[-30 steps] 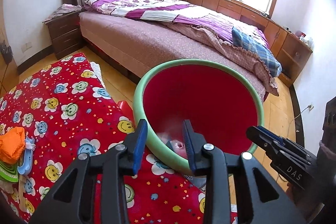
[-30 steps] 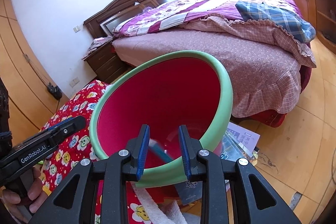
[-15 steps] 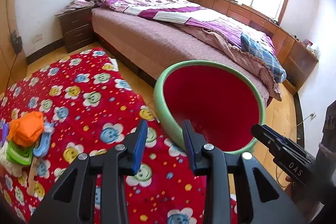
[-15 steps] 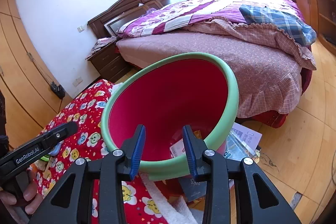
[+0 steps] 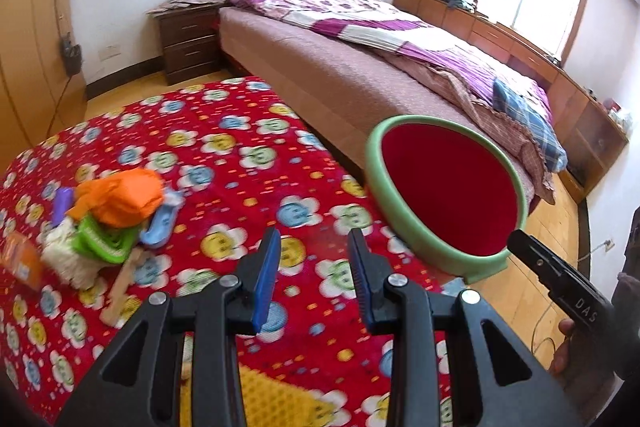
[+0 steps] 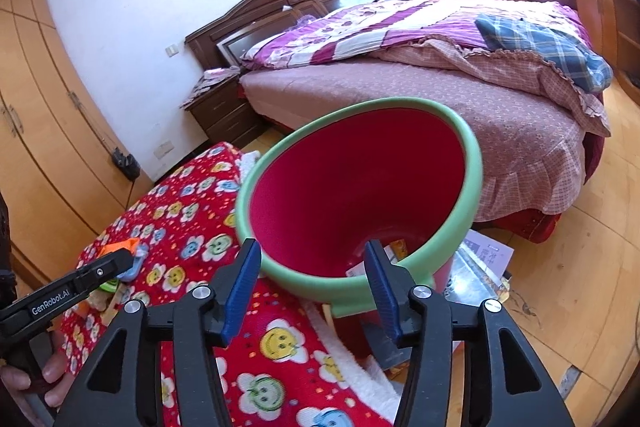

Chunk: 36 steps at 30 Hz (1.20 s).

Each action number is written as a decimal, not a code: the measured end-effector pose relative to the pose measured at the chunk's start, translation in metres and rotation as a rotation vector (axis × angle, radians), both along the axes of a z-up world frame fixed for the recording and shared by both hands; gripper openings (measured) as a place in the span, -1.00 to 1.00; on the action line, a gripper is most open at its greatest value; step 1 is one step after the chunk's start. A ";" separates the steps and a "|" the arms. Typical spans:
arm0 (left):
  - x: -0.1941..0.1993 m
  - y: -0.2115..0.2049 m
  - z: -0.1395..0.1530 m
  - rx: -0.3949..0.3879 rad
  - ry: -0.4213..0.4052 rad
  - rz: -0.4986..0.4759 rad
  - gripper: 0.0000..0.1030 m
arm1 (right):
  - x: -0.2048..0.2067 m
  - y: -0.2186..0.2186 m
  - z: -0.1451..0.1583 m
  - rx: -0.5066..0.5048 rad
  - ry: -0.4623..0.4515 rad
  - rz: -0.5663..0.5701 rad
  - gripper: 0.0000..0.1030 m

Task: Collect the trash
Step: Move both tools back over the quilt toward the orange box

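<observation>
Still, with the left gripper [image 5: 314, 267] narrowly parted and empty, the trash pile [image 5: 108, 227] well off its left jaw, and the right gripper [image 6: 312, 283], jaws just opened wide, empty before the bin [image 6: 472, 155], a narrow grab could scatter the pile.

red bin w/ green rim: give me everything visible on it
The trash bin is a round, plastic-looking bucket: red inside, thick pale-green rim, pinkish outer wall tapering down. It stands upright on the wood floor beside the red flower-print blanket, near the bed's side. Papers and a yellow wrapper lie at its bottom. No tool touches it.
</observation>
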State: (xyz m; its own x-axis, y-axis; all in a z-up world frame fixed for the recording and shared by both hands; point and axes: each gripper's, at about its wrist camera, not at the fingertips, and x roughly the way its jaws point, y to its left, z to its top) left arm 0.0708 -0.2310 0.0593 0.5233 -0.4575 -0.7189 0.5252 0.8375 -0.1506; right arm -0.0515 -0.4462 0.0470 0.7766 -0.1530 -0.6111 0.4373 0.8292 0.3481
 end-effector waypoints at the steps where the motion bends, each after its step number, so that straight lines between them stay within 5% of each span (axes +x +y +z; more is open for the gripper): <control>1: 0.001 0.006 0.001 -0.002 -0.001 0.013 -0.33 | 0.001 0.003 0.000 -0.001 0.001 0.007 0.07; 14: 0.018 0.084 0.007 0.001 -0.030 0.174 -0.30 | 0.015 0.038 0.003 -0.022 0.015 0.079 0.09; 26: 0.057 0.169 -0.006 0.080 -0.039 0.367 -0.23 | 0.032 0.065 -0.006 -0.037 0.059 0.132 0.09; 30: 0.069 0.193 -0.012 0.108 -0.025 0.433 0.07 | 0.039 0.072 -0.009 -0.037 0.077 0.144 0.09; 36: 0.085 0.223 -0.021 0.135 -0.014 0.494 0.21 | 0.046 0.082 -0.013 -0.048 0.104 0.161 0.09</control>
